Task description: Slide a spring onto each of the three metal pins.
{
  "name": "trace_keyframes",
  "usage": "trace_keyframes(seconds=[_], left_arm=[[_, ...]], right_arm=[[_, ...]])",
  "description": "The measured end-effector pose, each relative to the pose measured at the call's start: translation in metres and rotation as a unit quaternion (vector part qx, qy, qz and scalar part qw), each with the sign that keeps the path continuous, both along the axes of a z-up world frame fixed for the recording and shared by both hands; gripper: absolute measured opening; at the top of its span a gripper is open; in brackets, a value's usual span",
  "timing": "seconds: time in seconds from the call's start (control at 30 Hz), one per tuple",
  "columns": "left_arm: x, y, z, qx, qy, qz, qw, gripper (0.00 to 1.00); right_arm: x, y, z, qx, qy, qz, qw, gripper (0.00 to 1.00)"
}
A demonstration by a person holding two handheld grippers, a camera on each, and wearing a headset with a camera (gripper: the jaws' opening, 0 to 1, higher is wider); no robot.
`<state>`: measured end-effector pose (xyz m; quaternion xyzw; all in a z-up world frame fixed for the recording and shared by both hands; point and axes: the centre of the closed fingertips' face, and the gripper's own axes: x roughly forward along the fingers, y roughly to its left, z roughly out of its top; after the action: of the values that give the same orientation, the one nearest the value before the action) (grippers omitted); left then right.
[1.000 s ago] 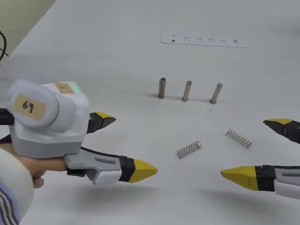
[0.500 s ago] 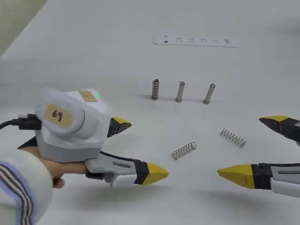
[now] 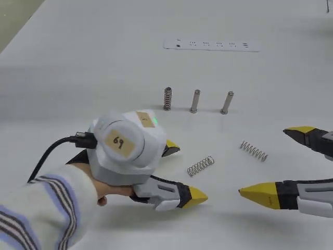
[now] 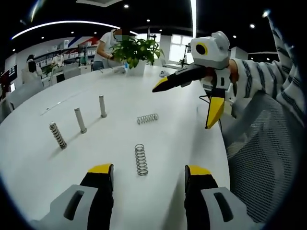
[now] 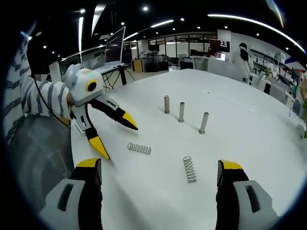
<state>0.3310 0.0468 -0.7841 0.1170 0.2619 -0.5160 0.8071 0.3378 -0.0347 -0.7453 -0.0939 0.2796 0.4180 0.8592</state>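
Yellow-tipped left gripper moved closer to nearest loose spring, jaws apart

Head view looks down on the table; gripper views skim low, facing each other, sharing the pins.

White workbench, potted plant, ceiling lights

my left gripper is white and grey, black jaws tipped yellow, a "69" label, black cable; my sleeve is white, dark-striped.
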Motion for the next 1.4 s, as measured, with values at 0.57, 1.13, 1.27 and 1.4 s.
trace_keyframes(seconds=[0.57,1.13,1.27,1.4], left_arm=[[0.006,-0.008,-0.011,0.016,-0.005,-0.016,0.9997,0.21],[0.014,-0.001,-0.020,0.041,-0.021,0.003,0.9989,0.02],[0.015,0.000,-0.020,0.039,-0.018,0.006,0.9991,0.02],[0.014,0.001,-0.019,0.017,0.008,0.018,0.9997,0.02]], right_arm=[[0.001,0.002,0.001,-0.008,-0.007,0.008,0.9999,0.97],[-0.002,-0.004,0.003,-0.014,-0.009,0.008,0.9998,0.94],[-0.002,-0.004,0.004,-0.011,-0.010,0.006,0.9999,0.91],[-0.001,-0.007,0.004,-0.014,-0.010,0.005,0.9998,0.92]])
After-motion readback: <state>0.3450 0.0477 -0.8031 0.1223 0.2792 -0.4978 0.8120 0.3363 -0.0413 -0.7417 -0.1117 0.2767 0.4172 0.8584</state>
